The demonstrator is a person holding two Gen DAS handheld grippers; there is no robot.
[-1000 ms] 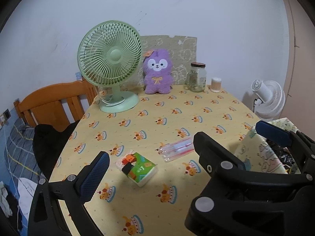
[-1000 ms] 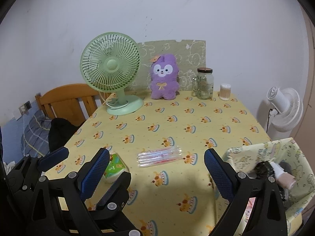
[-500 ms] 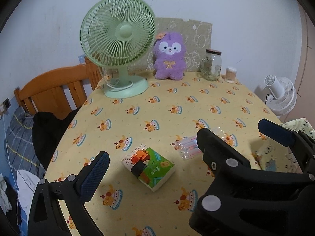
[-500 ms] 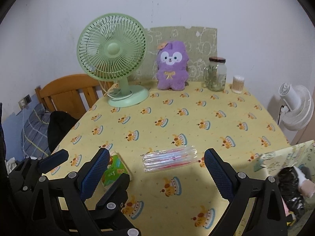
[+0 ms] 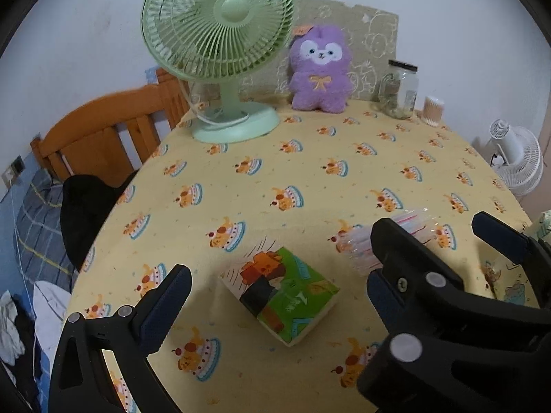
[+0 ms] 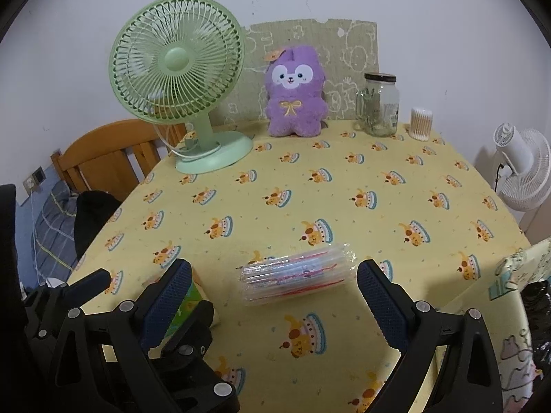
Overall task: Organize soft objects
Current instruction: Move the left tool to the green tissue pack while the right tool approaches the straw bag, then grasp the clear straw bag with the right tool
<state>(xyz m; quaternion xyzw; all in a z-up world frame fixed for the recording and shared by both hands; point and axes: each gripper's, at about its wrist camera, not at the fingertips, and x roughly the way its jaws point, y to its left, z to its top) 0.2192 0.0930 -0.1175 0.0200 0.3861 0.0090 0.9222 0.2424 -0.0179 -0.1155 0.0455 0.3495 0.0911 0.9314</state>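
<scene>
Middle of tabletop (image 6: 344, 206) bare, lots of room. Fan (image 6: 179, 79), purple plush (image 6: 294, 93), jar (image 6: 378, 106) along far edge. Left tool (image 5: 272, 296) wide apart, empty, straddling tissue pack (image 5: 286, 292) near front edge. Right tool (image 6: 273, 289) wide apart, empty, straddling clear straw pack (image 6: 296, 273). Tissue pack mostly hidden in right view; bag (image 6: 516, 268) at right edge cut off.
</scene>
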